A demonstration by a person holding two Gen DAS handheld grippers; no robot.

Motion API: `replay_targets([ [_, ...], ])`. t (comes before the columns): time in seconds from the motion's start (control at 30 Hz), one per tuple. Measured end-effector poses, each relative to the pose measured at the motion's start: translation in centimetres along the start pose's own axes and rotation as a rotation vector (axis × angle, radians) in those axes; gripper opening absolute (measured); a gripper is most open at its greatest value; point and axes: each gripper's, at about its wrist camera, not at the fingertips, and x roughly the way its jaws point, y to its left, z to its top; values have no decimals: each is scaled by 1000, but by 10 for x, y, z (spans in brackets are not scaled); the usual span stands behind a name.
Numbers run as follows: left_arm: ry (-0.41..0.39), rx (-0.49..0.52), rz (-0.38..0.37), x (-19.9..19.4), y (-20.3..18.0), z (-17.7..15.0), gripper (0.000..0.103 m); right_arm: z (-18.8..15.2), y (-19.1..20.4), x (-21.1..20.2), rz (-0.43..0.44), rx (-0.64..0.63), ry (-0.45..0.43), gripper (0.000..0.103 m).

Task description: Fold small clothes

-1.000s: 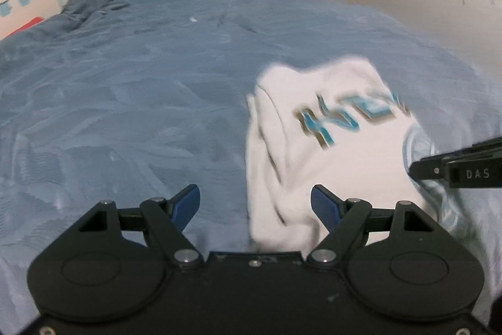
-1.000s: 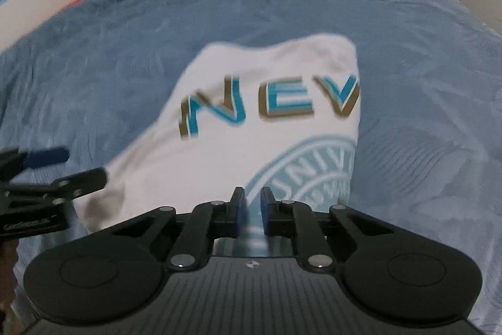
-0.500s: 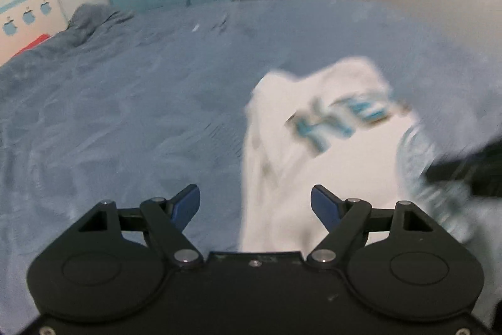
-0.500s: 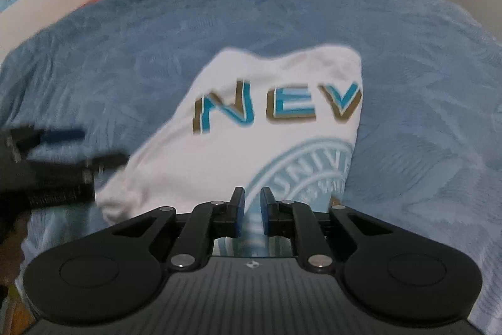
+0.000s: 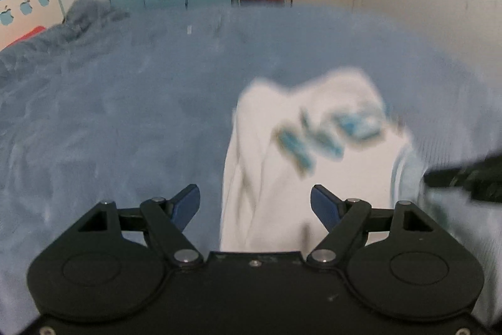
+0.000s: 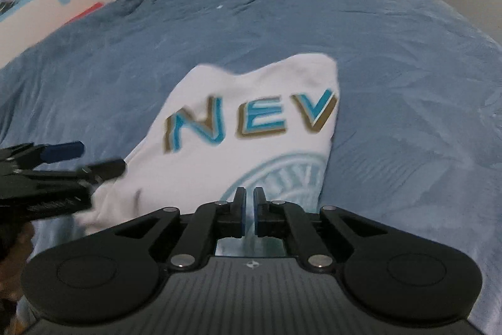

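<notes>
Left wrist view, blurred: the left gripper [image 5: 254, 203] is spread wide and empty above the near edge of the white shirt [image 5: 313, 165] lying on the blue bed [image 5: 125, 115].

Right wrist view: the right gripper [image 6: 248, 211] pinches the shirt's near hem. One side looks folded in already; further folds appear to remain.

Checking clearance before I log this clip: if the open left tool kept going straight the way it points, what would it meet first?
Most likely the white printed T-shirt: its near left edge lies between the spread fingers of the left tool, on the blue textured bedspread. The frame is blurred, so depth is uncertain.
</notes>
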Motion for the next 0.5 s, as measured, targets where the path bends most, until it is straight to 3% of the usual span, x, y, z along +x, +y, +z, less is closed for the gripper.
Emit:
replay_targets([
  [0.07, -27, -69, -53, 15, 4, -1, 80, -2, -6, 19, -1, 21, 14, 4],
  [0.1, 17, -88, -64, 35, 5, -4, 82, -7, -10, 34, -6, 32, 35, 4],
  [0.13, 136, -68, -22, 63, 2, -11, 83, -14, -14, 45, -8, 50, 52, 2],
  [0.17, 205, -50, -12, 83, 1, -23, 84, -20, -19, 47, -2, 72, 56, 2],
  [0.27, 165, -108, -39, 78, 9, -31, 83, -23, -23, 39, 28, 90, 41, 1],
  [0.37, 81, -69, 20, 51, 3, -12, 80, -10, -20, 19, 28, 66, -57, 6],
  [0.5, -156, -54, 4, 37, -6, 18, 80, 10, -18, 22, -43, 52, -231, 9],
])
